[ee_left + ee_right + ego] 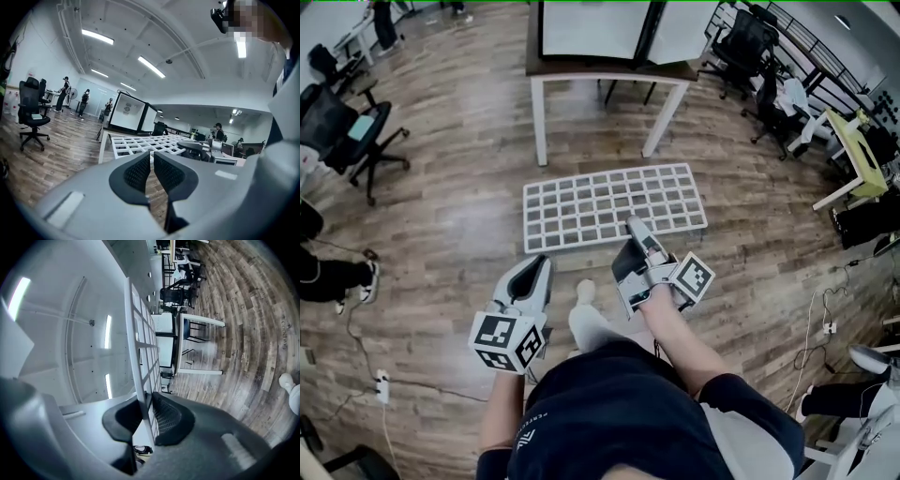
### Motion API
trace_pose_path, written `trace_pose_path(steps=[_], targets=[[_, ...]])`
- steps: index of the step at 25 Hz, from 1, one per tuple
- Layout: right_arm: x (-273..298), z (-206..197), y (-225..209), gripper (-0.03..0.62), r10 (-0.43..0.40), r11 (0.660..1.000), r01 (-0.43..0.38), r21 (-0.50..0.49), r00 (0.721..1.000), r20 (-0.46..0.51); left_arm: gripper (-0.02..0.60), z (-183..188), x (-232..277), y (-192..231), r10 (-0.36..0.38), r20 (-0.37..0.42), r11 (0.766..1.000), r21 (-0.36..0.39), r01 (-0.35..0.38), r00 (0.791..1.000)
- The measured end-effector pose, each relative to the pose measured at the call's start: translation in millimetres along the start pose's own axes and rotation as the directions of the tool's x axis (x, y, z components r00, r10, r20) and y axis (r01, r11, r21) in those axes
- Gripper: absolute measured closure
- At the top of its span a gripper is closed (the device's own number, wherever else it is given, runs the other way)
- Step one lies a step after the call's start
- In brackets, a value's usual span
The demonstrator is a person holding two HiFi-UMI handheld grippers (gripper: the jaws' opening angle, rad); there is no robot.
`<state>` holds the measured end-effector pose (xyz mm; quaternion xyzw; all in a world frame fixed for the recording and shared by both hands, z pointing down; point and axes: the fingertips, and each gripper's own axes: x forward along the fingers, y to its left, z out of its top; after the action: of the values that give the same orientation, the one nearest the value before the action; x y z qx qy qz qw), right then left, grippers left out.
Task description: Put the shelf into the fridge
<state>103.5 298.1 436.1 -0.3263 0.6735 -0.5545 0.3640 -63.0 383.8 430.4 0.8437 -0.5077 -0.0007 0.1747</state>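
Observation:
The shelf (614,206) is a flat white grid panel held level above the wood floor in the head view. My right gripper (634,228) is shut on the middle of its near edge; in the right gripper view the shelf (138,343) runs edge-on up from between the pads of that gripper (149,414). My left gripper (538,265) hangs lower left, just short of the shelf's near left corner, shut and empty. In the left gripper view the jaws of the left gripper (151,165) stand together, with the shelf (140,143) ahead.
A table (546,73) with white legs stands just beyond the shelf, carrying a white box with a dark frame (592,28). Office chairs (352,131) sit at left and at the far right (748,47). A yellow-green desk (853,155) is at right. Cables (820,323) lie on the floor.

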Motion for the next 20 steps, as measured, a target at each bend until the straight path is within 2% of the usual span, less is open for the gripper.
trace_pose_path(steps=[8, 15, 20], targets=[[103.1, 43.4, -11.5, 0.549, 0.017, 1.000, -0.017, 0.001, 0.999, -0.029, 0.534, 38.1, 82.1, 53.3, 0.017, 0.009, 1.000, 0.000, -0.017, 1.000], [168.1, 90.2, -14.0, 0.549, 0.028, 1.000, -0.028, -0.006, 0.999, -0.031, 0.529, 66.9, 162.1, 68.3, -0.014, 0.000, 1.000, 0.013, 0.014, 1.000], [198.7, 117.9, -21.8, 0.549, 0.034, 0.999, -0.033, 0.031, 0.999, -0.016, 0.528, 82.8, 198.2, 79.9, -0.005, 0.009, 1.000, 0.018, 0.005, 1.000]])
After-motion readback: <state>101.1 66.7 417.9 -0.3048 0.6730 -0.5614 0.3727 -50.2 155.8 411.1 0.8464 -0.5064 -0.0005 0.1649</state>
